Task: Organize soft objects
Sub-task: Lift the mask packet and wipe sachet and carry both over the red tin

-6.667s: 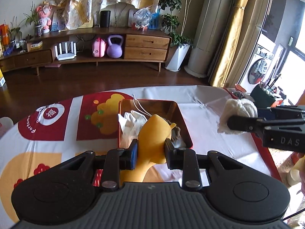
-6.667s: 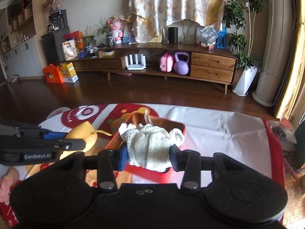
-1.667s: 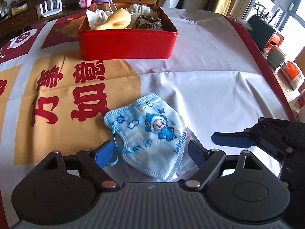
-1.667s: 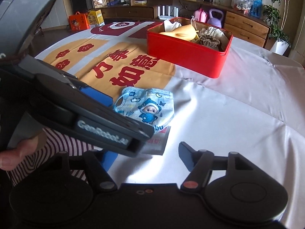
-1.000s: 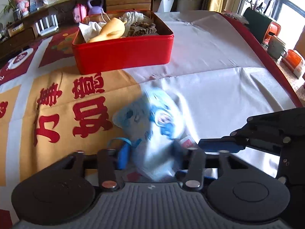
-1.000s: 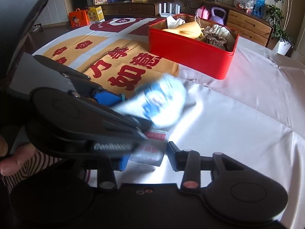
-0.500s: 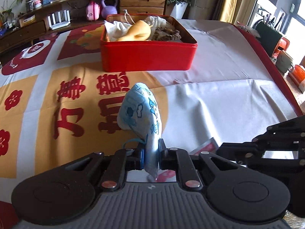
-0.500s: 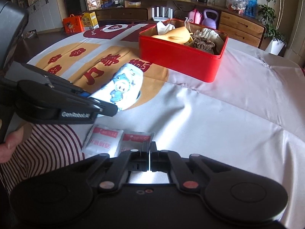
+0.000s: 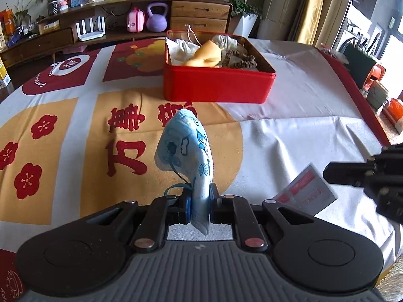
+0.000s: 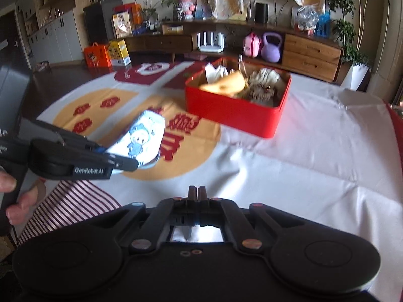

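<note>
Left hand-held gripper (image 9: 199, 205): pads clamped on the lower edge of a blue child's face mask (image 9: 185, 151), which stands up from the pads, raised clear of the surface (image 9: 314, 95).
Right hand-held gripper (image 10: 197, 192): pads pressed together; whether anything thin sits between them cannot be told.
Red tin (image 9: 216, 89): toward the far edge of the surface, holding a yellow soft toy (image 9: 207, 54), white cloth and a brown scrunchie.
Sachet (image 9: 306, 192): flat, near the right gripper's tips.
</note>
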A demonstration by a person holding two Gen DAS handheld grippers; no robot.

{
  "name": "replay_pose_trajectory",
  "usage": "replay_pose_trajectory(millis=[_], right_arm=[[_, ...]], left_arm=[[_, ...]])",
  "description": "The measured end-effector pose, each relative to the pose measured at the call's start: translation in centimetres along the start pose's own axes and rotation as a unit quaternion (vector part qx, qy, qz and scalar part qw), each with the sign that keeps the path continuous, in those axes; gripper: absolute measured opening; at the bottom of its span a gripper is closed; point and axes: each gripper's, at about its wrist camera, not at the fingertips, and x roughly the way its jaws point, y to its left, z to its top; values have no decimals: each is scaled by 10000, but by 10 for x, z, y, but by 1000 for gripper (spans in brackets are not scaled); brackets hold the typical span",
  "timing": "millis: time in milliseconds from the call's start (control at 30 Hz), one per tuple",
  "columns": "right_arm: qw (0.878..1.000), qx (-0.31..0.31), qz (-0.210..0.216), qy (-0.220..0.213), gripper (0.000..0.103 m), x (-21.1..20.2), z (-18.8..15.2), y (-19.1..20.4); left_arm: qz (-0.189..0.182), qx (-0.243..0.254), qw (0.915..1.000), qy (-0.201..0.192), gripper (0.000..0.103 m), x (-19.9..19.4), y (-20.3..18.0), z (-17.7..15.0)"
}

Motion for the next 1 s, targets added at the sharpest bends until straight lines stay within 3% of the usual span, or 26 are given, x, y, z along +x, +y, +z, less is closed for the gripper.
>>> replay_pose_trajectory(millis=[133,200,267,467,533,700,800,1000], right_arm=[[9998,-153,-78,-31,0,-7,9,2],[9996,-162,-46,226,3,1,9,3],[9992,-177,-39,343,17,8,3,7],[9980,-60,-108,626,43,33,-16,13],[9976,-29,-204,655,61,40,-19,14],[9968,69,-371,707,86,55,-21,15],[9953,58,-518,819,91,65,-23,16],[9943,56,-511,930,90,74,-30,22]], left_arm=[[-17,22,10000,-92,13,-9,0,3],[-32,6,9999,-121,13,-12,0,4],[-35,-3,9999,-124,13,-13,1,3],[-51,1,10000,-63,13,-10,2,-2],[-46,-9,10000,-38,13,-9,4,-3],[-55,-6,10000,-1,13,-7,5,-6],[-57,-27,10000,31,13,-5,6,-8],[-63,-20,9999,76,13,-2,6,-10]])
